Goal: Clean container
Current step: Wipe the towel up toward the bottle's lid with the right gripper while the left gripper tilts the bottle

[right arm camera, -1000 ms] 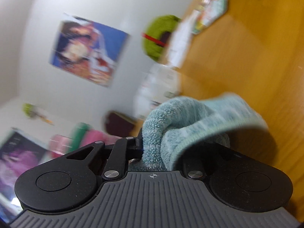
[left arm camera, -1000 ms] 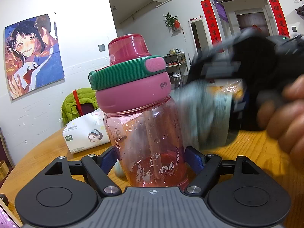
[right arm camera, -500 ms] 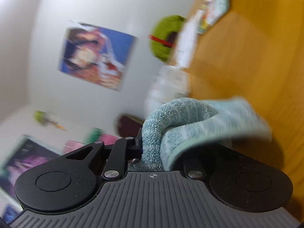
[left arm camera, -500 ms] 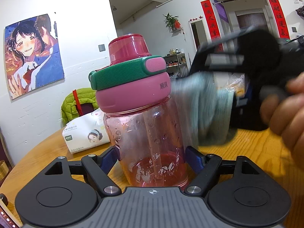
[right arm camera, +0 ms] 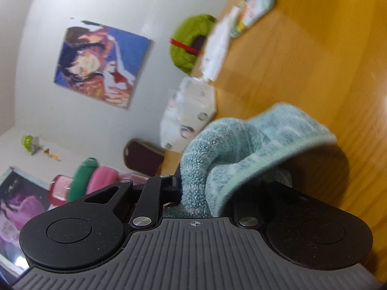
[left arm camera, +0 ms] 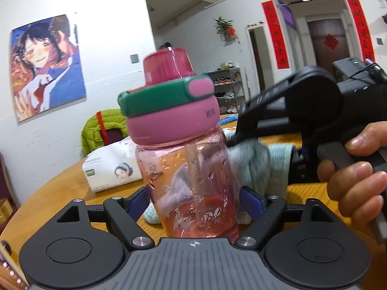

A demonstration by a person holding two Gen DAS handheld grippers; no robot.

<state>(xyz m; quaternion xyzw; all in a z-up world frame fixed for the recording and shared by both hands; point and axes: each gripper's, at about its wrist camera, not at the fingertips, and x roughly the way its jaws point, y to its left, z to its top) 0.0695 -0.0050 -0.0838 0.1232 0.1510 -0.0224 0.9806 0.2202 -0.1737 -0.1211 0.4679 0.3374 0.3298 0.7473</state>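
Left wrist view shows my left tool (left arm camera: 194, 201) clamped on the base of a see-through pink bottle (left arm camera: 191, 181), which stands upright on the wooden tabletop (left arm camera: 60, 186) with a pink lid, a green band and droplets on its wall. My right tool (right arm camera: 217, 188) grips a folded teal towel (right arm camera: 241, 149), and in the left view that towel (left arm camera: 261, 166) presses against the bottle's right side. A white tissue pack (left arm camera: 108, 166) lies behind the bottle.
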